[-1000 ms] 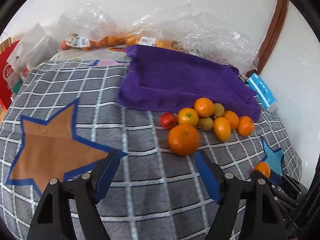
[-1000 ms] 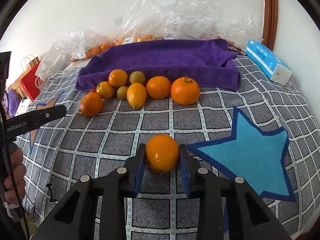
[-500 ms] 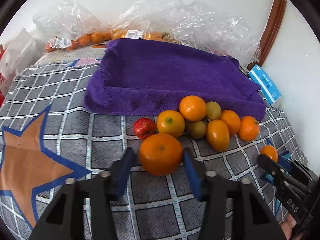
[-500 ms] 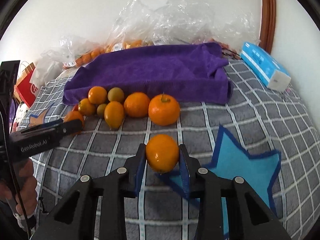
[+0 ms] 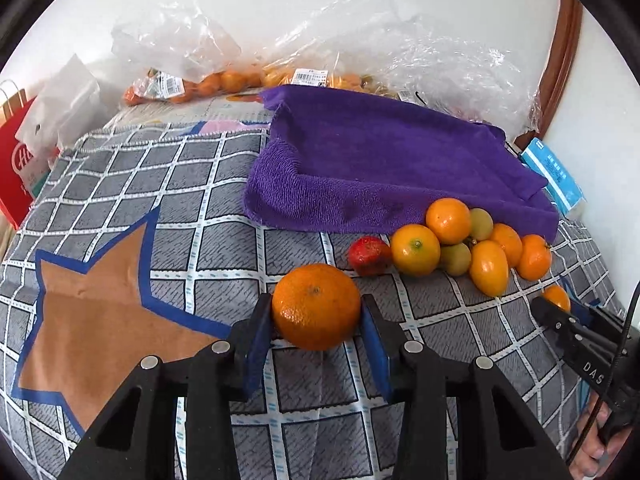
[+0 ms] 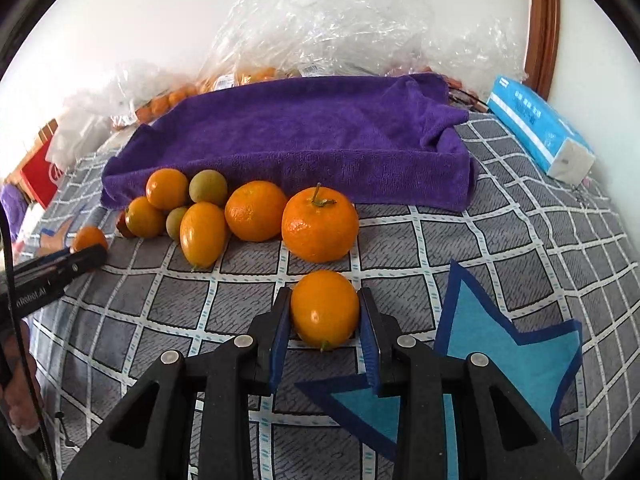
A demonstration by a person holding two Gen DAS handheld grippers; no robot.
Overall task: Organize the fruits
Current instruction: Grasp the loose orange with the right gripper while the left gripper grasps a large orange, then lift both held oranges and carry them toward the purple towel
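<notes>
We see the left gripper [image 5: 318, 322] pinching a dimpled mandarin [image 5: 316, 306] over the checked cloth [image 5: 208, 216]. The right gripper [image 6: 325, 320], jaws opening, still touches a glossy kumquat [image 6: 324, 308] beside the fruit pile [image 6: 240, 212] fronting the purple towel [image 6: 304, 136]. Its body reads "DAS".
</notes>
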